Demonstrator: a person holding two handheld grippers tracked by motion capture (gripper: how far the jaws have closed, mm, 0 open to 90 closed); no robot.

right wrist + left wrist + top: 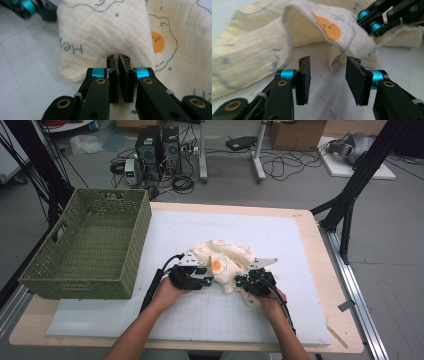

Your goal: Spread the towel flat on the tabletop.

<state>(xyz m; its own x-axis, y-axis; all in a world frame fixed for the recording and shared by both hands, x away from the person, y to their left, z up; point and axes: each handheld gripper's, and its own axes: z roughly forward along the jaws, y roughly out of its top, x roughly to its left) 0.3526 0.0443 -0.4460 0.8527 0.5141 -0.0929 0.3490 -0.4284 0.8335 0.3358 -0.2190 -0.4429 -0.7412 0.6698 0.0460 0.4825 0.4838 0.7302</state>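
Near edge, high view: both forearms enter from the bottom, one hand on each gripper, over the white gridded mat that covers the wooden table.

Left gripper: in its own view the jaws stand roughly half apart, nothing between the pads, bare mat visible through the gap. A raised fold of the cloth arches just beyond the tips; no contact seen.

Right gripper: in its own view the jaws are pressed together with almost no gap. Tips sit against the cloth, which also lies under the jaws. Whether a layer is pinched between the pads cannot be told from this view.

Cloth: cream muslin with fried-egg prints and blue lettering, crumpled in a heap near the centre of the mat, between and just beyond the two grippers. Its near right edge lies under the right gripper.

Left, farther back: green woven basket on the table's left edge, well apart from the cloth.

Far: floor with cables and computer towers.
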